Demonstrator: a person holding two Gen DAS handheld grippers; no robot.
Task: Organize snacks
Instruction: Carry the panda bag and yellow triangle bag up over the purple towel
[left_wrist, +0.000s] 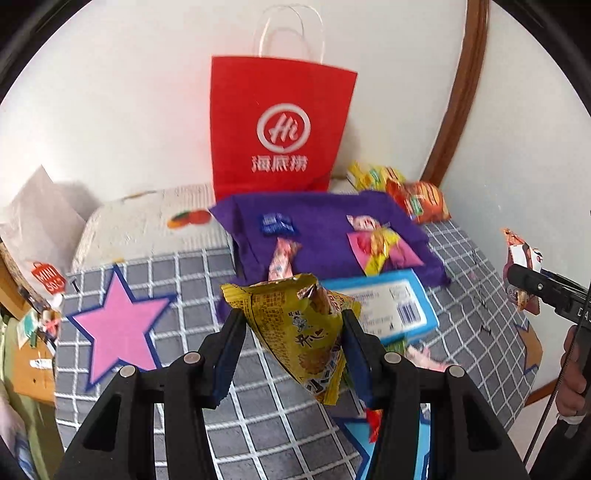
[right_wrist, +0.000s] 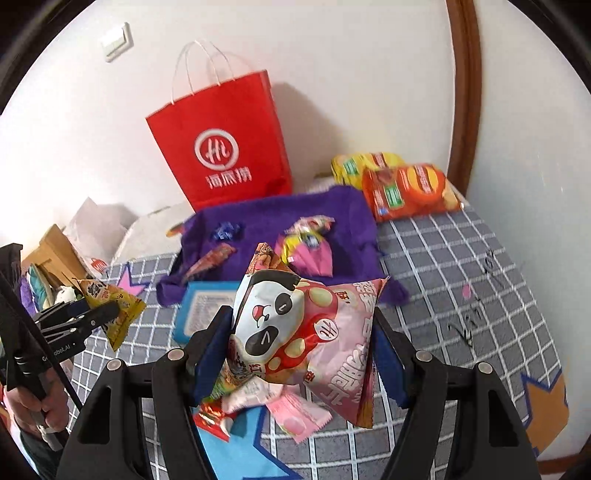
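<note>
My left gripper (left_wrist: 291, 325) is shut on a yellow snack packet (left_wrist: 303, 332) and holds it above the checked cloth; the packet also shows in the right wrist view (right_wrist: 110, 306). My right gripper (right_wrist: 303, 328) is shut on a pink panda snack packet (right_wrist: 306, 332), lifted over other pink packets (right_wrist: 295, 413). A purple cloth (left_wrist: 325, 229) lies ahead with several small candies (left_wrist: 376, 240) on it, and it also shows in the right wrist view (right_wrist: 273, 221). A red paper bag (left_wrist: 277, 125) stands behind it against the wall.
A light blue box (left_wrist: 391, 302) lies at the purple cloth's front edge. Orange and yellow chip packs (right_wrist: 402, 184) sit at the far right by a brown frame (right_wrist: 465, 92). A white paper bag (left_wrist: 40, 214) and clutter stand at left. The grey checked cloth (left_wrist: 192, 273) has a pink star (left_wrist: 118, 325).
</note>
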